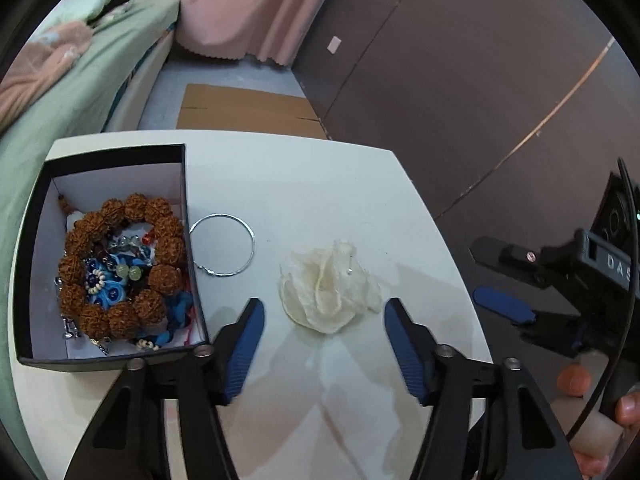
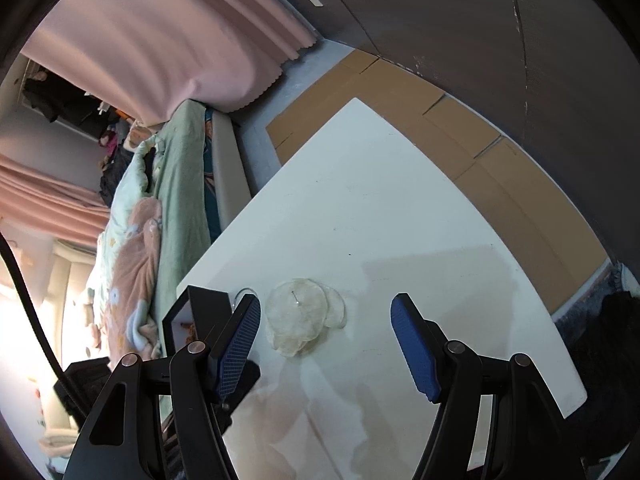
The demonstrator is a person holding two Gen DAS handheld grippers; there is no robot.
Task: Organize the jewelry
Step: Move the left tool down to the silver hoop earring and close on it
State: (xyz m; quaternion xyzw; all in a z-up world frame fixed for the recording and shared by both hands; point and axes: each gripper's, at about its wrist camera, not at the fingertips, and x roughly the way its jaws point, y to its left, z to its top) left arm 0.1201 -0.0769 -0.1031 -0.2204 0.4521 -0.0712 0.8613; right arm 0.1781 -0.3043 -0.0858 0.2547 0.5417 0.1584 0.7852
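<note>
Blue-padded fingers of the left gripper [image 1: 324,310] stand wide apart just above the white table [image 1: 312,184], with nothing between them but tabletop. Just ahead of them, lying in the gap, is a cream shell-disc earring [image 1: 330,288] — thin, translucent petals bunched together, a small metal hook showing near its top. To the left of it a silver bangle [image 1: 222,245] lies flat on the table, its edge right against the wall of the black box [image 1: 116,156]. Inside that white-lined box sits a heap of jewelry: a brown seed-bead bracelet [image 1: 120,264] ringing blue beaded pieces [image 1: 108,284], two pale green beads and some bits of chain. The right gripper [image 2: 326,312] also has its fingers spread and holds nothing; from its camera the shell earring shows as overlapping round discs just beside the left blue pad, with a corner of the box behind that pad. Flattened cardboard [image 2: 460,128] covers the floor beyond the table, and a bed with green bedding [image 1: 80,80] and pink curtains [image 2: 152,40] lie to the left.
</note>
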